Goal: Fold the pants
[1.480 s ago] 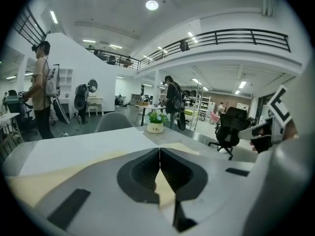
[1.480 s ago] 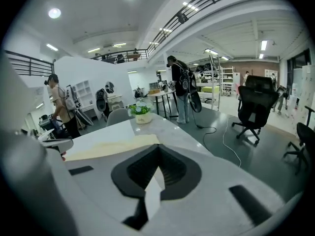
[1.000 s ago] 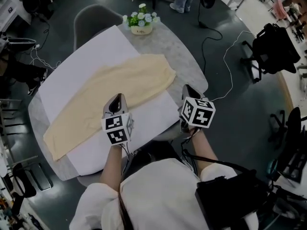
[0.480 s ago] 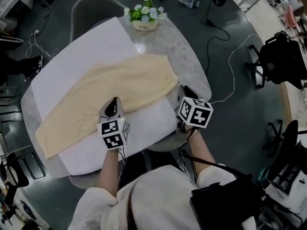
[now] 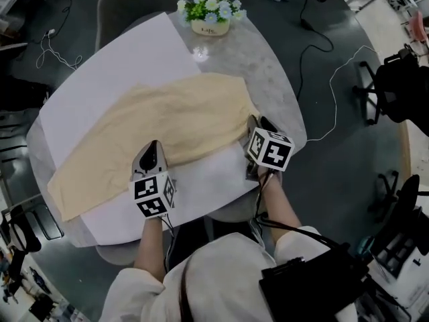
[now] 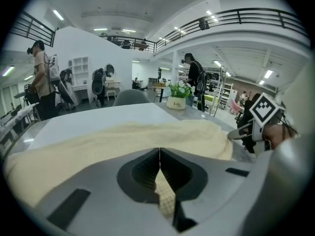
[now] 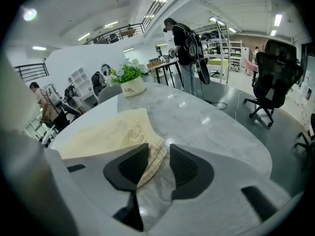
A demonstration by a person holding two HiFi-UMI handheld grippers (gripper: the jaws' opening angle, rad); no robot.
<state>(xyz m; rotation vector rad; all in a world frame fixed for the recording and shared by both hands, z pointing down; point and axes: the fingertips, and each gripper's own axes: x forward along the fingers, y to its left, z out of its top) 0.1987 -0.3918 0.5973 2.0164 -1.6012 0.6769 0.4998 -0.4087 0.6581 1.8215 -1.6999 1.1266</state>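
Note:
Cream pants point(image 5: 167, 123), folded lengthwise, lie slanted across a white sheet point(image 5: 114, 79) on the round marble table point(image 5: 271, 72). My left gripper point(image 5: 151, 151) is low over the pants' near edge, around the middle of their length. In the left gripper view its jaws point(image 6: 160, 151) are shut, and the cloth point(image 6: 123, 136) shows just beyond and under them, lying flat. My right gripper point(image 5: 255, 122) is at the waist end on the right. Its jaws point(image 7: 158, 149) are opening, with the pants' corner edge point(image 7: 150, 163) between them and the pads not pressing on it.
A small pot of flowers point(image 5: 210, 20) stands at the table's far edge. A grey chair point(image 5: 127, 5) is behind the table. Cables run over the floor at the right point(image 5: 335, 92), near a black office chair point(image 5: 402, 86). People stand in the background of both gripper views.
Both grippers have sunk and gone forward toward the pants' near edge. The right one has come to the waist corner. The pants have not moved.

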